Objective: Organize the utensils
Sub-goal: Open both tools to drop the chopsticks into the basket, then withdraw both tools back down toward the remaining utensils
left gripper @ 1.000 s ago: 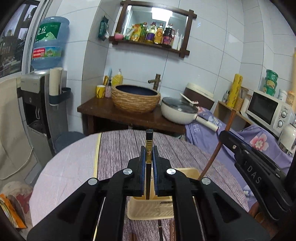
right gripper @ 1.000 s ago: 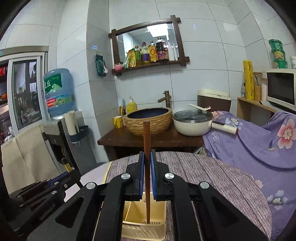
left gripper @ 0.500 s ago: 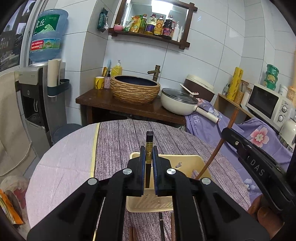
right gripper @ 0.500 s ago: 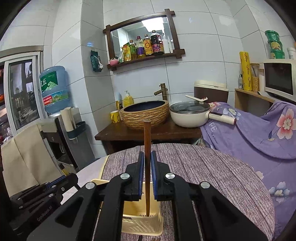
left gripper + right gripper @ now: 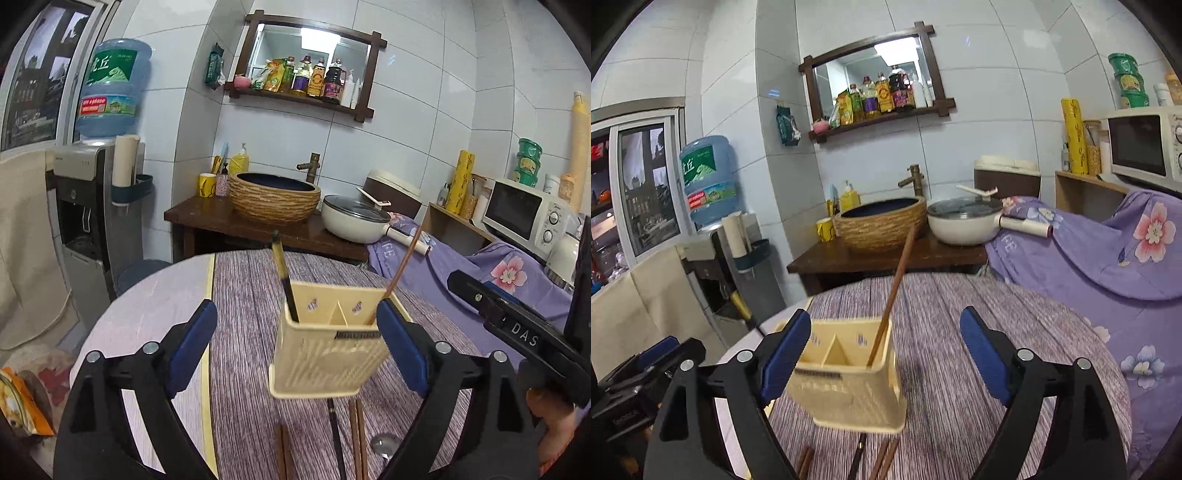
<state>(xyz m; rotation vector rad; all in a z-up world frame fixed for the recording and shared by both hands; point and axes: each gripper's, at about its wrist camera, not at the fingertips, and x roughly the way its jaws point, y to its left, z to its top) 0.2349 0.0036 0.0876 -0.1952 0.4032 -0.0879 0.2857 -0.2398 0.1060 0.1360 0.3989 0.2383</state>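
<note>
Left hand-held gripper [image 5: 295, 343] spread wide, holding nothing, straddling the cream utensil caddy [image 5: 325, 354] on the bench [image 5: 251, 295]. Black chopstick [image 5: 284, 280] leaning left inside, brown chopstick [image 5: 400, 269] leaning right. Loose chopsticks [image 5: 356, 435] just below, long axes pointing toward the camera.

Right hand-held gripper [image 5: 886, 350] equally wide, empty; caddy sits left of centre. Loose sticks [image 5: 882, 458] dead ahead, probably equally near both.

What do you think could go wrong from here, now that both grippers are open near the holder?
1. The brown chopstick and black chopstick lean steeply against the rim of the holder; a bump might tip them out or topple it.
2. The left gripper straddles the holder with open jaws, so pulling back carelessly could drag it.
3. Loose chopsticks lying below the holder could roll.
</note>
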